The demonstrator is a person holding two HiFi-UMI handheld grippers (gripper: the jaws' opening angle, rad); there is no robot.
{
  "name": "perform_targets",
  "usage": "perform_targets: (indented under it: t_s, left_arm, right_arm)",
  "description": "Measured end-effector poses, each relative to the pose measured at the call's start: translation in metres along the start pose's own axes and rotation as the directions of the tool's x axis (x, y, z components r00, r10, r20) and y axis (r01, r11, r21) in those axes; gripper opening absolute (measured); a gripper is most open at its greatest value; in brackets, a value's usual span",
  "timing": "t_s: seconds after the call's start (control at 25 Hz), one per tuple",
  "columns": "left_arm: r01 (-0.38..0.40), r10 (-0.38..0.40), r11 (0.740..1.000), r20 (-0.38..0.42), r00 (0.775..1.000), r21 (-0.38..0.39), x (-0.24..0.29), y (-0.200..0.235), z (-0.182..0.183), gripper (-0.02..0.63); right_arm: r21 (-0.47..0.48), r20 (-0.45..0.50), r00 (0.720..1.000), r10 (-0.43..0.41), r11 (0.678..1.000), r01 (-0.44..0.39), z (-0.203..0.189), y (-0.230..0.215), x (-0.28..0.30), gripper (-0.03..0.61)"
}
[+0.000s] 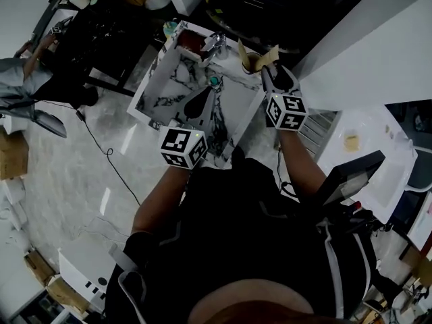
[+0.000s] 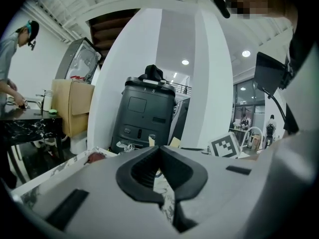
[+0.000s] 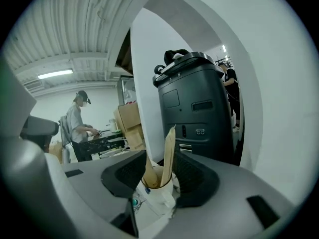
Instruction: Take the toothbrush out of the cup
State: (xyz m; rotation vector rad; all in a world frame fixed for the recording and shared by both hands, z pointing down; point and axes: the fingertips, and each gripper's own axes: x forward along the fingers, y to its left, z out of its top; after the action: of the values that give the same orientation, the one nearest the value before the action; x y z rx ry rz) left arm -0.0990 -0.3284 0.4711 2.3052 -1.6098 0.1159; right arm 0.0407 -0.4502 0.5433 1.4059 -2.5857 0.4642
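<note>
A white cup (image 3: 160, 189) stands on the marble-patterned counter (image 1: 169, 79) and holds two tall toothbrushes in brown paper sleeves (image 3: 169, 153). In the head view the cup (image 1: 254, 62) sits at the counter's far right corner. My right gripper (image 3: 160, 164) is open, its jaws standing wide to either side of the cup without pressing on it; from above it (image 1: 267, 71) is just on the near side of the cup. My left gripper (image 2: 159, 149) is shut with nothing in it, and it hovers over the middle of the counter (image 1: 208, 92).
A chrome faucet (image 1: 214, 44) rises at the counter's back edge, left of the cup. A small teal item (image 1: 214, 81) lies on the counter ahead of my left gripper. A tall dark machine (image 3: 197, 108) stands behind the cup. A person (image 3: 77, 123) works at a dark table.
</note>
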Motion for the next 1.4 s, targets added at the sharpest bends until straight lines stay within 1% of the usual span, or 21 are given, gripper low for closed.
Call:
perform_targets:
  t_s: [0.08, 0.28, 0.48, 0.6, 0.72, 0.92, 0.96, 1.04, 1.24, 1.4]
  left_arm:
    - [-0.011, 0.011, 1.0, -0.004, 1.0, -0.005, 0.001, 0.0, -0.004, 0.006]
    - [-0.038, 0.038, 0.999, 0.023, 0.999, -0.018, -0.007, -0.006, -0.007, 0.006]
    - [-0.04, 0.04, 0.999, 0.008, 0.999, -0.01, -0.006, -0.011, -0.013, 0.006]
    - [-0.052, 0.052, 0.998, 0.003, 0.999, -0.022, 0.002, -0.004, -0.016, 0.006]
    - [-0.063, 0.063, 0.998, 0.006, 0.998, -0.028, 0.003, -0.002, -0.018, 0.006]
    - [-0.08, 0.08, 0.996, -0.008, 0.997, -0.033, -0.006, 0.0, -0.021, 0.006]
    - [-0.076, 0.076, 0.996, -0.01, 0.997, -0.037, -0.007, -0.001, -0.021, 0.006]
    - [-0.07, 0.07, 0.997, -0.013, 0.997, -0.041, -0.009, -0.002, -0.022, 0.006]
    - [-0.073, 0.073, 0.997, -0.014, 0.997, -0.035, -0.015, -0.004, -0.021, 0.006]
    - [-0.067, 0.067, 0.997, -0.012, 0.998, -0.032, -0.021, -0.004, -0.018, 0.006]
  right_arm:
    - [-0.003, 0.0, 1.0, -0.003, 1.0, 0.003, -0.005, -0.003, 0.009, 0.173]
    - [-0.036, -0.009, 1.0, 0.02, 0.999, -0.02, -0.013, -0.002, 0.017, 0.173]
    - [-0.041, -0.029, 0.999, 0.044, 0.998, -0.045, -0.02, 0.001, 0.029, 0.173]
    - [-0.028, -0.034, 0.998, 0.058, 0.998, -0.059, -0.028, 0.0, 0.047, 0.173]
    - [-0.004, -0.036, 0.998, 0.051, 0.999, -0.052, -0.03, -0.006, 0.056, 0.172]
    - [-0.008, -0.064, 0.997, 0.051, 0.999, -0.052, -0.039, -0.006, 0.064, 0.17]
    - [-0.003, -0.063, 0.997, 0.049, 0.999, -0.05, -0.04, -0.007, 0.065, 0.157]
    - [0.001, -0.062, 0.997, 0.044, 0.999, -0.044, -0.041, -0.01, 0.066, 0.093]
    - [0.005, -0.067, 0.997, 0.035, 0.999, -0.035, -0.04, -0.012, 0.066, 0.07]
    - [-0.003, -0.05, 0.998, 0.03, 1.0, -0.031, -0.032, -0.009, 0.06, 0.063]
